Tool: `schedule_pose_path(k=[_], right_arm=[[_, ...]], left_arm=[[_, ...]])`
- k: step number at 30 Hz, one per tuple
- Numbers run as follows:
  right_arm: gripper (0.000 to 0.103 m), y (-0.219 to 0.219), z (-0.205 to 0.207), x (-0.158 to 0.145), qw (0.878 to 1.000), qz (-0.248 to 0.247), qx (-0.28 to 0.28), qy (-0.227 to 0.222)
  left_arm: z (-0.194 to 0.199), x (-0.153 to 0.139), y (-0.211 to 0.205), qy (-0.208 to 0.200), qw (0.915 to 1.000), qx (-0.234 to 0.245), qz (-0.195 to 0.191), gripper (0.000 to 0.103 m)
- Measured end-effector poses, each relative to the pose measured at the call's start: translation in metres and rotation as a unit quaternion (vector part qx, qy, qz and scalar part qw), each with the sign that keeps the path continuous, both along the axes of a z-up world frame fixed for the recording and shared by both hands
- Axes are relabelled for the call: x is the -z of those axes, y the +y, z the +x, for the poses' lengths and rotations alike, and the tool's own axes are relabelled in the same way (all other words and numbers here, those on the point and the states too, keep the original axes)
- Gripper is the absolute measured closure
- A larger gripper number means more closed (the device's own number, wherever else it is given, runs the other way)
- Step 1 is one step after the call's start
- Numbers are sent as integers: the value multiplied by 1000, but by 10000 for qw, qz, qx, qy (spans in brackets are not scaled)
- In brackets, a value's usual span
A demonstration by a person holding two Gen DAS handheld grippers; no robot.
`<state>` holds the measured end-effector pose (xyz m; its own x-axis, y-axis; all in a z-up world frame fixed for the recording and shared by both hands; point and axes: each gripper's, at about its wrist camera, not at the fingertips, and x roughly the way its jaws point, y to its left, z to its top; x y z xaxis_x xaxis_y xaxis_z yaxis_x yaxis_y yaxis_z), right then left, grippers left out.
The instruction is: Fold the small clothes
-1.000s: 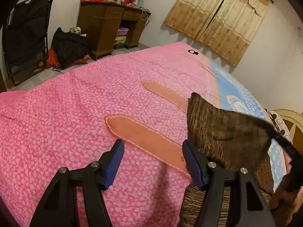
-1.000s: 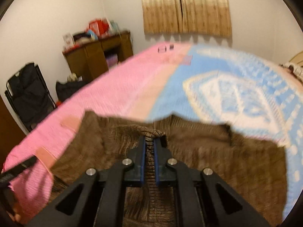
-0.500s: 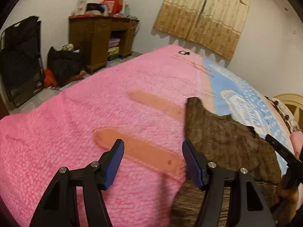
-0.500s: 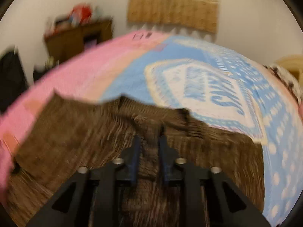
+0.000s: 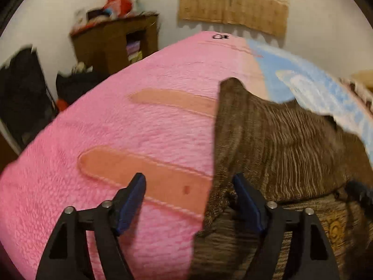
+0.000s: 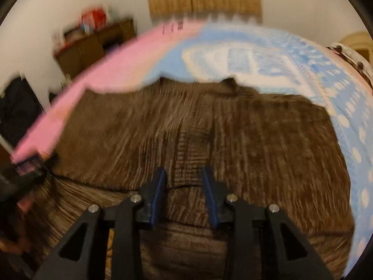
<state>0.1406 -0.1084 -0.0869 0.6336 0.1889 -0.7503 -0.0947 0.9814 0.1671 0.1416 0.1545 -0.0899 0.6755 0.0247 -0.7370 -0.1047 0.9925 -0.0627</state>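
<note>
- Blue-padded jaws of the left gripper (image 5: pixel 188 200) are opening wide over the bed; the brown knit garment's (image 5: pixel 279 144) rumpled near edge lies between them, pinched by neither pad.
- Just as low, the right gripper (image 6: pixel 184 196) has its jaws narrowly apart and easing closed over the garment's folded edge; the pads seem clear of the cloth, though blur makes this uncertain.
- Spread flat, the garment lies across the seam where the pink blanket (image 5: pixel 116 126) meets the blue-and-white one (image 6: pixel 268 56).
- Beyond the bed stand a wooden desk (image 5: pixel 112 44) and tan curtains (image 5: pixel 233 2).
</note>
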Motion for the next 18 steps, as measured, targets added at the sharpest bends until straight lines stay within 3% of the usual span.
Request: schedule_pose_path(k=[4, 6, 9, 12, 14, 15, 18], right_arm=[[71, -15, -21, -9, 9999, 101, 61, -3], [69, -21, -24, -26, 9992, 204, 114, -312], [69, -12, -12, -43, 9979, -13, 119, -641], [67, 13, 8, -35, 9985, 39, -248, -493], [70, 29, 19, -19, 9981, -168, -509, -290], [70, 34, 26, -4, 9981, -319, -523, -49], [72, 27, 21, -8, 9988, -319, -369, -84]], left_arm=[[-5, -17, 16, -150, 9995, -268, 74, 25], [-4, -26, 14, -317, 9986, -415, 129, 25], [1, -29, -4, -302, 9995, -44, -7, 25], [7, -17, -23, -237, 9993, 211, 203, 25], [12, 1, -27, 117, 9978, 218, 612, 24], [10, 2, -27, 148, 9978, 294, 573, 24], [-7, -17, -8, -44, 9988, 340, 343, 24]])
